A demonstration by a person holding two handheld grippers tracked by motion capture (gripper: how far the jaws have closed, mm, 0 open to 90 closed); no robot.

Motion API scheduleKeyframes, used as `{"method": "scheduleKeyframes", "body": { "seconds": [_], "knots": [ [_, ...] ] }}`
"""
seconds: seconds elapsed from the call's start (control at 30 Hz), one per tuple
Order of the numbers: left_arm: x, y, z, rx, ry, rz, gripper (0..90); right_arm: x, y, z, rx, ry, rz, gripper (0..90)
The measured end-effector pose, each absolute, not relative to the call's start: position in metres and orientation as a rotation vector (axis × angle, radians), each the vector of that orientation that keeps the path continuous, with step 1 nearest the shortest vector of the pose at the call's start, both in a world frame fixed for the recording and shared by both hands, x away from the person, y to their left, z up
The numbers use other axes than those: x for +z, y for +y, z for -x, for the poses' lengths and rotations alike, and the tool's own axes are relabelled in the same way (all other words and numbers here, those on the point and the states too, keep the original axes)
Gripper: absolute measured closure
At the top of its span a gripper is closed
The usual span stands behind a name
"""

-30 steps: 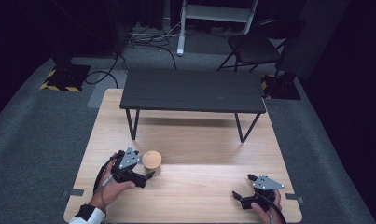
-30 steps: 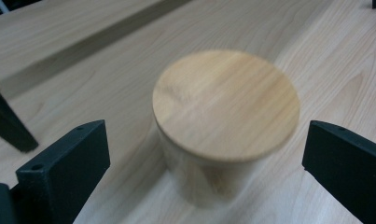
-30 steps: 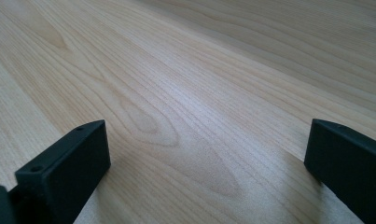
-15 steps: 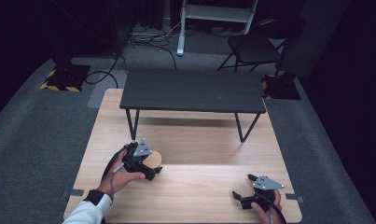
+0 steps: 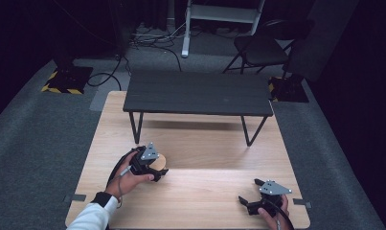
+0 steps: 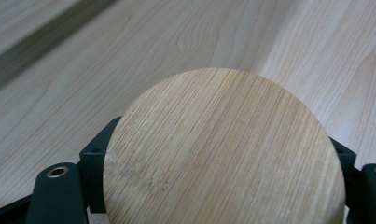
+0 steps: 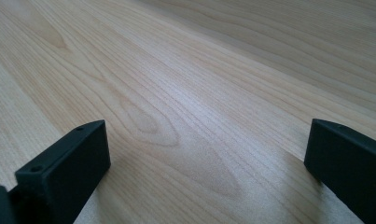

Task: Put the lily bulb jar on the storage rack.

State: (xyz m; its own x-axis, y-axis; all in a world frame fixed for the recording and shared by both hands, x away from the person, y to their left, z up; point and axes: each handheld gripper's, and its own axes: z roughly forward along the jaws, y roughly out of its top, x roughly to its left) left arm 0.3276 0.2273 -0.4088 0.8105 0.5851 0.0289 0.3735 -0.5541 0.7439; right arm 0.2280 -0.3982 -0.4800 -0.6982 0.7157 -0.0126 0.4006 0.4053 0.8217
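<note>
**Student:** What does the left gripper (image 5: 158,172) hold?

**Instructor:** It pinches a round wooden lid (image 6: 220,149). In the left gripper view the disc lies between the two black jaws, one pressing on each side of its rim, and its striped bamboo grain faces the camera. The jaws have just been closing, and the lid is caught between them.

**Student:** Where is the lid on the table?

**Instructor:** In the high view the lid (image 5: 159,159) shows as a pale sliver beside the gripper, on the left half of the light wooden table (image 5: 200,196), slightly nearer than the middle. Whether it rests on the surface or is raised a little cannot be told. The person's left hand (image 5: 128,179) grasps the gripper body, with a white sleeve (image 5: 92,216) entering from the near left edge.

**Student:** And the right gripper (image 5: 248,201)?

**Instructor:** Its jaws are spread wide with nothing between them. The right gripper view shows bare wood grain (image 7: 176,116) between the two black jaws, which sit low over the table. It lies at the near right corner, well apart from the lid.

**Student:** What stands farther away?

**Instructor:** A small dark bench (image 5: 198,93) on thin legs stands across the far part of the table. Beyond it, on the grey carpet, are a dark folding chair (image 5: 260,48) and loose cables (image 5: 152,40).
</note>
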Motion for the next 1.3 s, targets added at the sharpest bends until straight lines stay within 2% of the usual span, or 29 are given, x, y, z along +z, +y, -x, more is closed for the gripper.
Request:
{"method": "scheduleKeyframes", "body": {
  "seconds": [0.27, 0.43, 0.77, 0.97, 1.3],
  "knots": [
    [-0.405, 0.229, -0.328, 0.333, 0.722, -2.215, 24.1, -0.48, -0.398, -0.228, 1.198, 2.304, -0.962, 0.0],
    [-0.388, 0.233, -0.329, 0.331, 0.728, -2.192, 24.1, -0.48, -0.398, -0.228, 1.199, 2.304, -0.962, 0.0],
    [-0.308, 0.226, -0.341, 0.332, 0.655, -2.157, 24.1, -0.48, -0.398, -0.228, 1.199, 2.304, -0.962, 0.0],
    [-0.257, 0.198, -0.359, 0.335, 0.591, -2.212, 24.1, -0.48, -0.398, -0.228, 1.199, 2.304, -0.962, 0.0],
    [-0.216, 0.172, -0.389, 0.308, 0.52, -2.195, 24.1, -0.48, -0.398, -0.229, 1.199, 2.306, -0.959, 0.0]
  ]
}}
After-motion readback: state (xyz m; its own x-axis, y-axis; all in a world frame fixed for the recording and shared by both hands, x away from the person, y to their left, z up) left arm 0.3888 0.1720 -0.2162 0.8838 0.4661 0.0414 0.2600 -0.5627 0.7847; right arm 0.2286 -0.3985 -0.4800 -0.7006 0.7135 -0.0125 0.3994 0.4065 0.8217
